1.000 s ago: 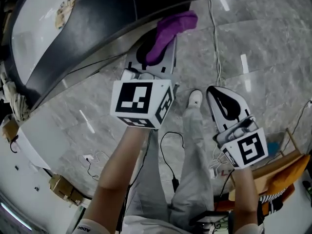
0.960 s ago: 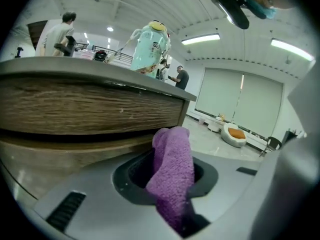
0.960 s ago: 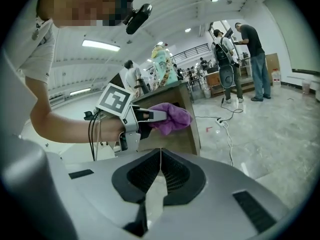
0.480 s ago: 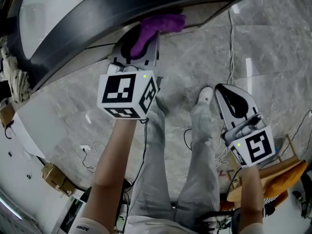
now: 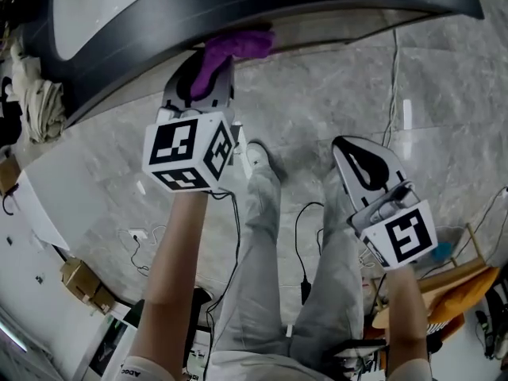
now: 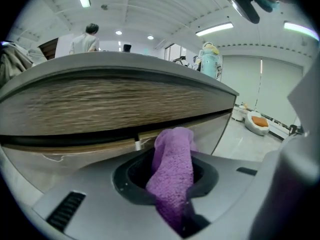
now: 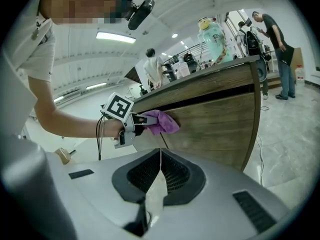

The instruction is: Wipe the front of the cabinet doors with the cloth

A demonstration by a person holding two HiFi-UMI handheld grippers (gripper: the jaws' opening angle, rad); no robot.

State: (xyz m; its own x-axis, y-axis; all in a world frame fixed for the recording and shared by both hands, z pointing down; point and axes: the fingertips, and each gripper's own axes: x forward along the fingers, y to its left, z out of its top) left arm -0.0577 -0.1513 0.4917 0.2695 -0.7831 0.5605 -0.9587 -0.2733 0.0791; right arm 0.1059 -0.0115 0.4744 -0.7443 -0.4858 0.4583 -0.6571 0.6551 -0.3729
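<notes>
Left gripper (image 5: 200,82) clamped on purple cloth (image 5: 232,48), 1 end pinched between jaws. Free end bunches ahead of jaws, seems to touch wood cabinet door (image 7: 220,119) just under dark gap below countertop (image 6: 125,66). Wiping well, my read: press cloth flat, not only its tip; sweep along grain in overlapping passes; hold hard jaws off wood. Over at right, right gripper (image 5: 363,165) hangs low, well apart from door, 2 jaws pressed together, nothing between.

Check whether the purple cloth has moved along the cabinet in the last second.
Yes. The cloth has slid left along the cabinet, away from its right-end corner.
</notes>
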